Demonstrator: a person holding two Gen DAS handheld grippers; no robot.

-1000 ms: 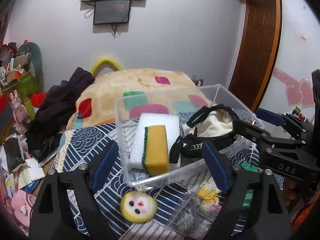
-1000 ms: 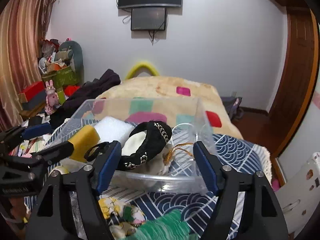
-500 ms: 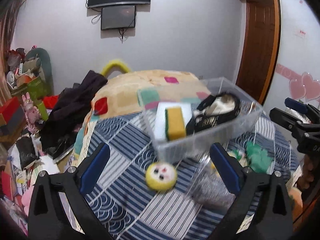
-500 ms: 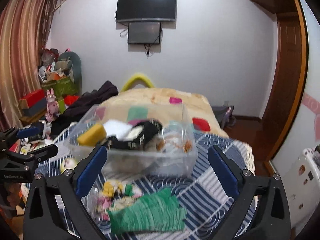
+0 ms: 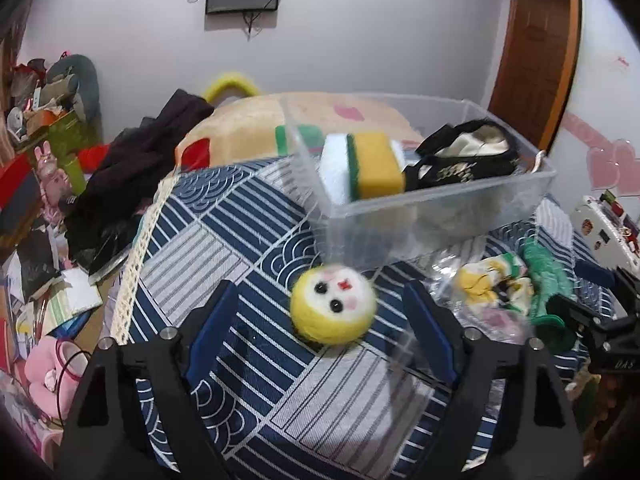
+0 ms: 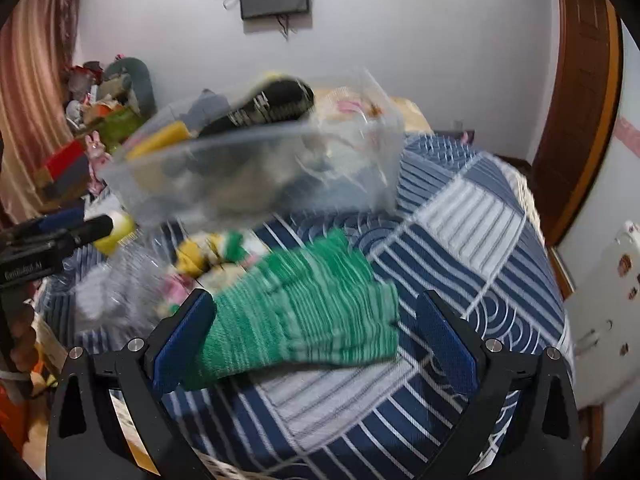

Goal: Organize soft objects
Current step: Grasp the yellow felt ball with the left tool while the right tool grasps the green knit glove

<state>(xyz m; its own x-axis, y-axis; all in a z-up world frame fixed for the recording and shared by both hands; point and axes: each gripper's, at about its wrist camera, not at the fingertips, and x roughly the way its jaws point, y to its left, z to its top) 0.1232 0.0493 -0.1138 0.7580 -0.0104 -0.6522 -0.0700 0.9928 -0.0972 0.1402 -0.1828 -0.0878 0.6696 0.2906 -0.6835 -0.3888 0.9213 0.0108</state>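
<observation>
A clear plastic bin (image 5: 440,216) stands on the blue patterned bedspread (image 5: 224,240). It holds a yellow-green sponge (image 5: 376,164), a white foam block and a black-and-cream pouch (image 5: 464,156). A round yellow plush face (image 5: 333,309) lies in front of the bin, between the open jaws of my left gripper (image 5: 324,332). A green knitted glove (image 6: 304,316) lies on the bedspread between the open jaws of my right gripper (image 6: 316,340). A yellow-patterned soft item (image 6: 208,252) lies in a crinkled clear bag beside the glove. The bin also shows in the right wrist view (image 6: 256,172), blurred.
A beige patterned blanket (image 5: 248,124) and dark clothes (image 5: 132,168) lie behind the bin. Cluttered boxes and toys (image 5: 44,128) fill the left side. A wooden door (image 5: 536,48) is at the right. A white device (image 6: 600,312) stands right of the bed.
Both grippers have pulled back from the bin and dropped lower. The plush face now sits between the left jaws and the green glove between the right jaws.
</observation>
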